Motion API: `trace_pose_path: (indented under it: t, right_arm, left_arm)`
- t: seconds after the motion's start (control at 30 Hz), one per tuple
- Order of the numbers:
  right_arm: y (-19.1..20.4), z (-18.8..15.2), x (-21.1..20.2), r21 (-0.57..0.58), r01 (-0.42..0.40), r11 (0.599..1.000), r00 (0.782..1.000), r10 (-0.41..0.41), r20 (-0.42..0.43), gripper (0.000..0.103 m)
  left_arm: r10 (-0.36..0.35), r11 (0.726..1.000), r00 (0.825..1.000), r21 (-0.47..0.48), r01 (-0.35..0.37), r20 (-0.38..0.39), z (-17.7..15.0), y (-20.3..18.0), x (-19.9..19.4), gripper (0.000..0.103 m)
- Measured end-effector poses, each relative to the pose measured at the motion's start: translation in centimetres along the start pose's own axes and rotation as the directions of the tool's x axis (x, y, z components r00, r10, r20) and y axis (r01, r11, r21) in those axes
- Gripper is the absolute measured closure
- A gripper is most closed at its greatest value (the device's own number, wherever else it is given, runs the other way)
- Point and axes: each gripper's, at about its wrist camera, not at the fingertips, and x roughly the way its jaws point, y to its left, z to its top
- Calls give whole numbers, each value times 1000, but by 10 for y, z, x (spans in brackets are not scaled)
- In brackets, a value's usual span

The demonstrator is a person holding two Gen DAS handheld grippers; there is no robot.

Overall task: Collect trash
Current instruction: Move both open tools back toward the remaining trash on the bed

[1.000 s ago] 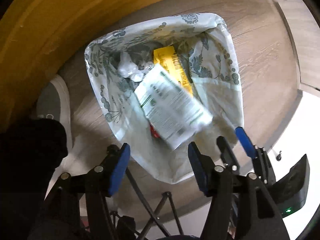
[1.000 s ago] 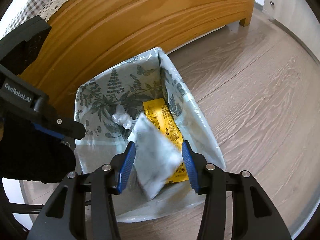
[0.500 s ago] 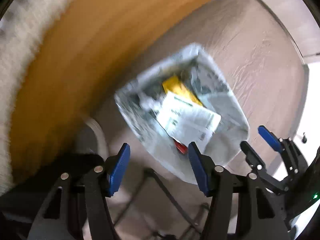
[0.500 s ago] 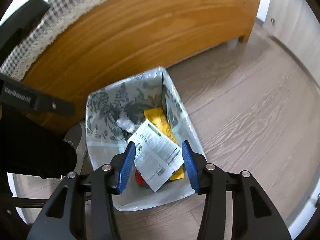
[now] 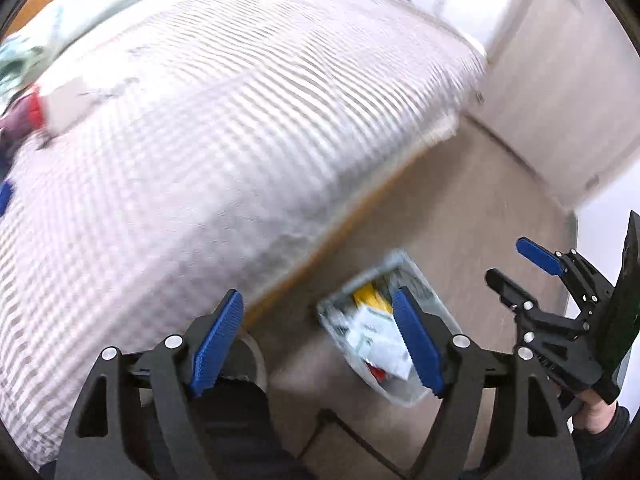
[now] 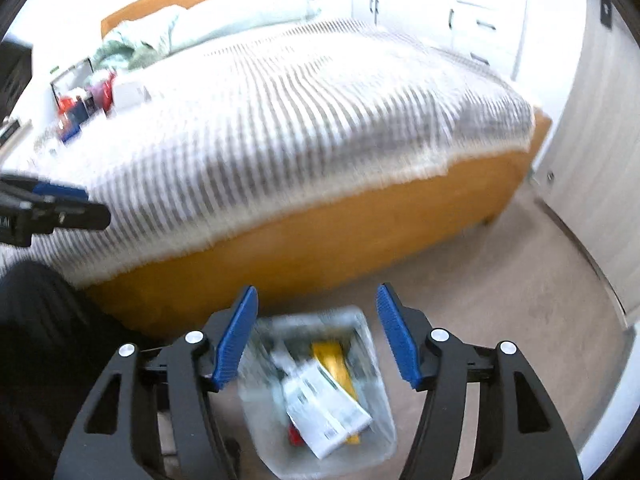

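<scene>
On my left, the left gripper (image 5: 318, 340) has just been opening and its blue pads stand spread with nothing between them, the striped bed (image 5: 208, 120) filling the view beyond. The trash bin (image 6: 320, 392) sits on the floor (image 6: 500, 300) just beside the bed's wooden side, with a white printed wrapper (image 6: 324, 408) lying over a yellow packet (image 6: 334, 360) inside. My right gripper (image 6: 316, 338) has also just been opening, spread and empty above the bin.
</scene>
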Motion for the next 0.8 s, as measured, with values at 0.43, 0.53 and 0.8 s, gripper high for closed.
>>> trace_pose_path:
  t: [0.43,0.53,0.8]
  right_arm:
    - [115,89,15,-76,-81,994,993,87,78,43]
    - [154,97,29,-116,-102,988,992,110,69,43]
    - [261,146,78,-143,-221,965,970,233,76,46]
  left_arm:
    - [191,958,953,-256,-129,236,-9,184,-52,28]
    - [221,931,937,-345,-119,272,-19,238,-67,28]
    - [229,851,918,-525,-27,324,-32,351,-79,28]
